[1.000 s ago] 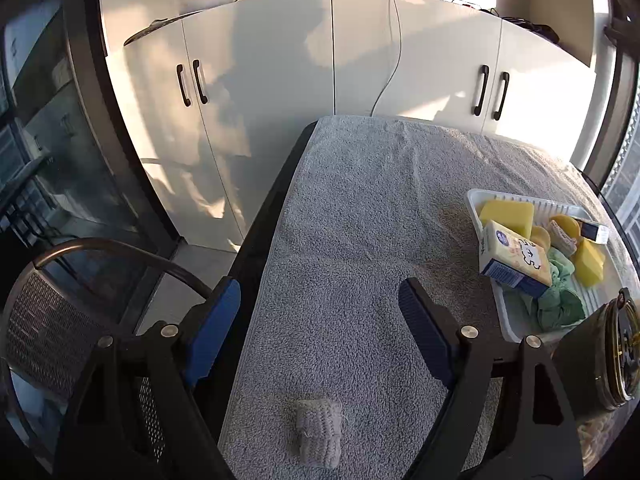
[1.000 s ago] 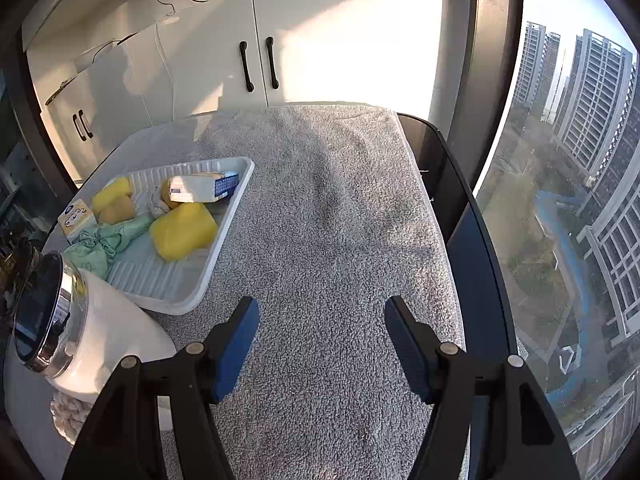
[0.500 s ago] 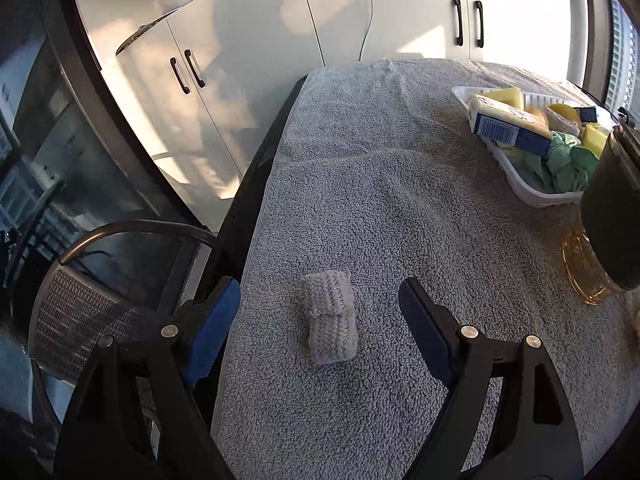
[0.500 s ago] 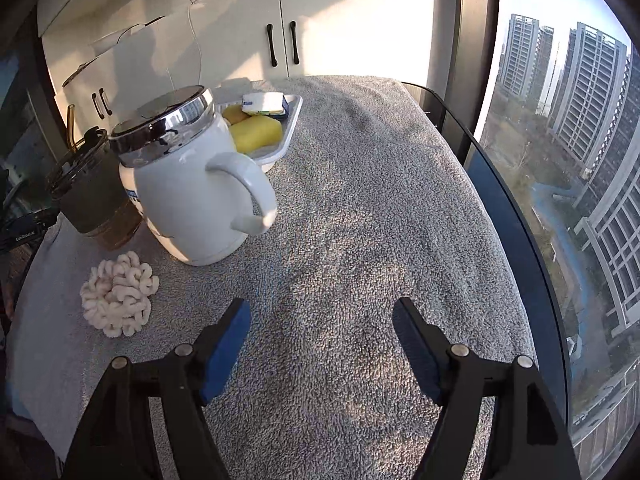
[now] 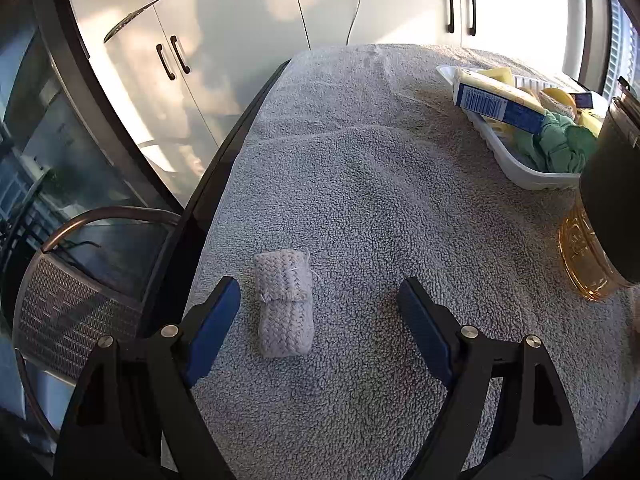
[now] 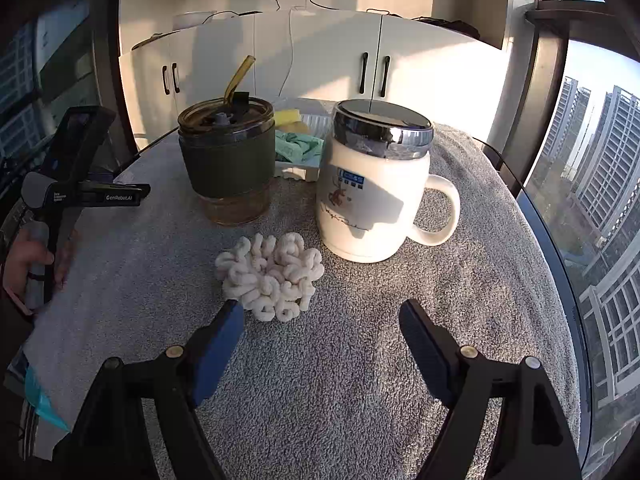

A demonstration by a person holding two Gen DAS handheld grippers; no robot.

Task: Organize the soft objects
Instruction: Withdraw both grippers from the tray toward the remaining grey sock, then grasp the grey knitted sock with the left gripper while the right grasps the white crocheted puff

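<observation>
"GenRobot.AI" reads in white along the body of the other tool [image 6: 86, 196] seen at the left of the right wrist view, with a smaller label beside it too fine to read. The white lidded mug [image 6: 376, 188] carries a blue badge, a small drawing and a line of script, none legible. In the left wrist view a blue-and-cream carton [image 5: 500, 98] shows a barcode; its other print is turned away.

The white tray [image 5: 516, 160] is cut off at the right by a dark-sleeved tumbler [image 5: 608, 204], which hides part of the green cloth [image 5: 560, 144] and the yellow sponges.

The left tongs [image 5: 318, 306] are spread wide, empty; the folded grey knitted cloth [image 5: 284, 302] lies on the grey towel [image 5: 380, 200] between the fingers, nearer the left one. The right tongs [image 6: 320, 326] are likewise spread and empty; the cream looped yarn bundle [image 6: 270, 276] lies just ahead of the left fingertip, near the mug and the tumbler.
</observation>
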